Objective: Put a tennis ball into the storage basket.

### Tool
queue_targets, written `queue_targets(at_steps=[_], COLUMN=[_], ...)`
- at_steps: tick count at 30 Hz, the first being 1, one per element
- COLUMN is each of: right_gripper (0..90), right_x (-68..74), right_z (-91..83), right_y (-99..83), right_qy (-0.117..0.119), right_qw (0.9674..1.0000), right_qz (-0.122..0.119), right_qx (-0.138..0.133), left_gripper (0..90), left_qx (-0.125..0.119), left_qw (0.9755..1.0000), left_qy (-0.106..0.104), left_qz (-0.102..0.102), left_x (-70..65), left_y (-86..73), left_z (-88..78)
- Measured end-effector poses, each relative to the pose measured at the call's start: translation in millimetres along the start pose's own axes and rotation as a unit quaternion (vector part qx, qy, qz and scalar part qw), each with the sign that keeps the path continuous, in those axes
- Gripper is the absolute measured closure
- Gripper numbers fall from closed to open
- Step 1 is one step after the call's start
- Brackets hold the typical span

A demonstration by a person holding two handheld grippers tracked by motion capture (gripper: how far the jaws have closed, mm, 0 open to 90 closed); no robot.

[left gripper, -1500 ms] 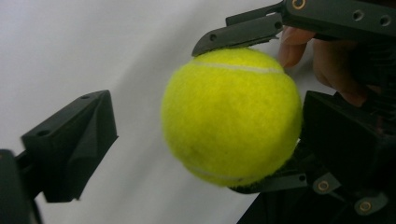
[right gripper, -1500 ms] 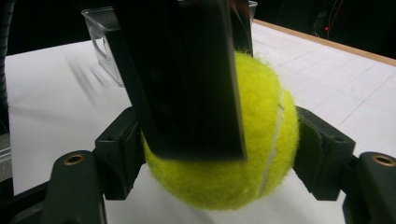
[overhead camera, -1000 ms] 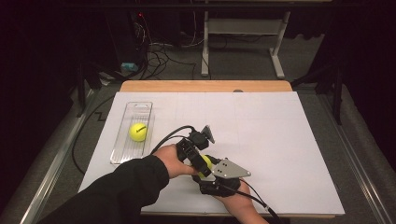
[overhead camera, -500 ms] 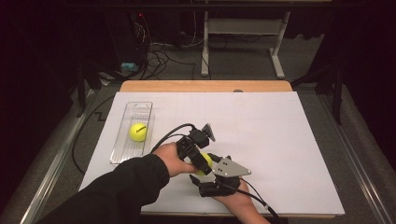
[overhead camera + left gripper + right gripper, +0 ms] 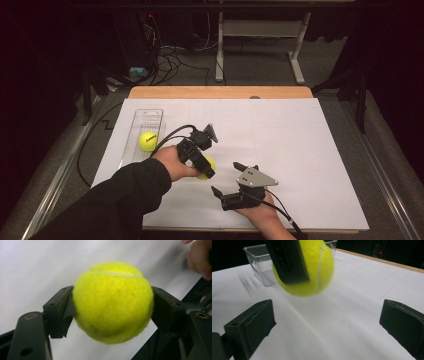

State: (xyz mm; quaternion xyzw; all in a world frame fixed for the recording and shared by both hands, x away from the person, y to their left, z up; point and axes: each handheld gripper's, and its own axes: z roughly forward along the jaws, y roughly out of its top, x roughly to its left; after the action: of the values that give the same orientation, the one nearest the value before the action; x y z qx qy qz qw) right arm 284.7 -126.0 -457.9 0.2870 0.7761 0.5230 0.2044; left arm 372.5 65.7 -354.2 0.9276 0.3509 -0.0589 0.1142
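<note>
A yellow tennis ball is clamped between the jaws of my left gripper. In the high view that ball hangs just above the white sheet near the table's middle, with the left gripper shut on it. My right gripper sits a little to the right and nearer me, open and holding nothing. From the right gripper view the held ball floats ahead of and above the wide-open right gripper. A second tennis ball lies in a clear plastic tray.
The clear tray stands at the left of the white sheet, which covers the wooden table. Cables trail from both grippers. Dark floor, a stand's legs and wiring lie beyond the far edge.
The left gripper has carried the ball a little left and away from the right gripper. The two grippers, close together before, now stand apart.
</note>
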Motion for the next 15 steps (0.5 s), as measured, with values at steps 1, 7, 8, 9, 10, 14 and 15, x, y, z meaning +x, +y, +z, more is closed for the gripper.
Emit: queue_targets(at_steps=[1, 7, 8, 9, 10, 14, 15], right_gripper=[0.0, 0.0, 0.0, 0.0, 0.0, 0.0, 0.0], right_x=[-2.5, -17.3, -20.1, -25.4, -28.3, -40.0, -40.0], right_z=[-1.7, -11.0, -12.9, -17.3, -19.6, -30.2, -30.2], right_y=[-1.2, -6.6, -7.3, -8.7, -9.4, -11.6, -11.6], right_qy=[-0.002, -0.022, -0.026, -0.035, -0.038, -0.054, -0.054], right_qw=[1.0, 0.9997, 0.9996, 0.9993, 0.9992, 0.9984, 0.9984], right_qz=[0.003, 0.007, 0.007, 0.01, 0.011, 0.016, 0.016], right_qx=[0.001, 0.004, 0.004, 0.004, 0.004, 0.001, 0.001], left_gripper=[26.8, 26.8, 26.8, 26.8, 26.8, 26.8, 26.8], left_qx=[-0.004, 0.0, 0.001, 0.0, 0.001, -0.003, -0.003], left_qw=[1.0, 0.9997, 0.9995, 0.9993, 0.9991, 0.9982, 0.9982], left_qy=[0.002, 0.015, 0.017, 0.019, 0.02, 0.022, 0.022], left_qz=[-0.004, -0.021, -0.028, -0.033, -0.038, -0.056, -0.056], left_x=[2.0, 22.5, 26.2, 30.3, 34.2, 51.4, 51.4], left_y=[-1.4, -13.3, -15.5, -18.0, -20.4, -33.0, -33.0], left_z=[-0.9, -12.0, -13.7, -15.1, -16.9, -27.3, -27.3])
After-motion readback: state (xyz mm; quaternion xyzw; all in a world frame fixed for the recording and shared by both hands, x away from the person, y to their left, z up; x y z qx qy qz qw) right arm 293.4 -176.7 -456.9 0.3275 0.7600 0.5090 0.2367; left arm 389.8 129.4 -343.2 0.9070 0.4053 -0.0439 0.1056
